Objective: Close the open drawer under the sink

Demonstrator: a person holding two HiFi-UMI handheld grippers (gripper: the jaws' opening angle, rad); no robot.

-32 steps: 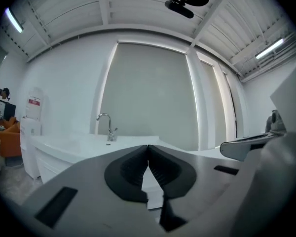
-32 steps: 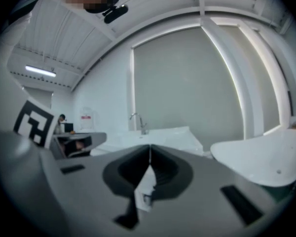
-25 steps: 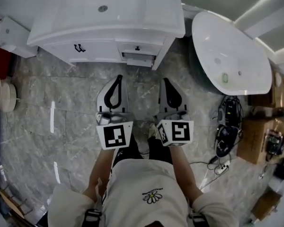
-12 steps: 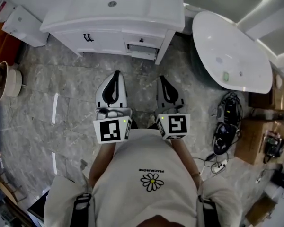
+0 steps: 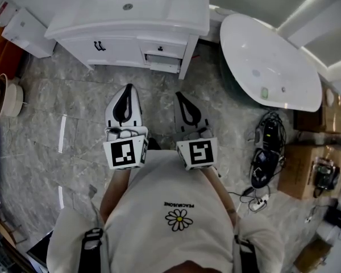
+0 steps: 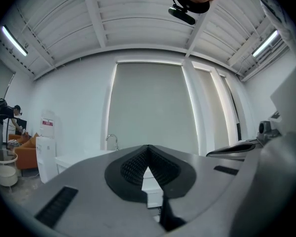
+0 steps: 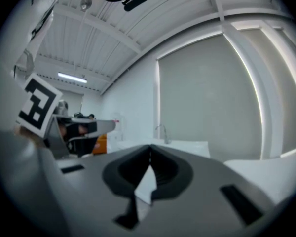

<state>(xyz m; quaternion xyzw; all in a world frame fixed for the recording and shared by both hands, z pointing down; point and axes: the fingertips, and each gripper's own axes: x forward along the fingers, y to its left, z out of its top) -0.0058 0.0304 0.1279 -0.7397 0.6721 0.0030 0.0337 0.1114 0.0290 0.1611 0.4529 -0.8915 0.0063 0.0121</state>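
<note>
Left gripper (image 5: pixel 127 87) and right gripper (image 5: pixel 179 94) closed tight, holding nothing.
Both hung well short of the sink (image 5: pixel 165 13); the drawer (image 5: pixel 162 66) stood ajar under its right side. An off-centre push might have slipped off or skewed it.

grey marble floor (image 5: pixel 45 112), white sink cabinet (image 5: pixel 122 47), white tub (image 5: pixel 267 56), cardboard box (image 5: pixel 298 178), tangled cables (image 5: pixel 265 169)

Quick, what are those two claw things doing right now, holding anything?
Left gripper: closed, holding nothing.
Right gripper: closed, holding nothing.
</note>
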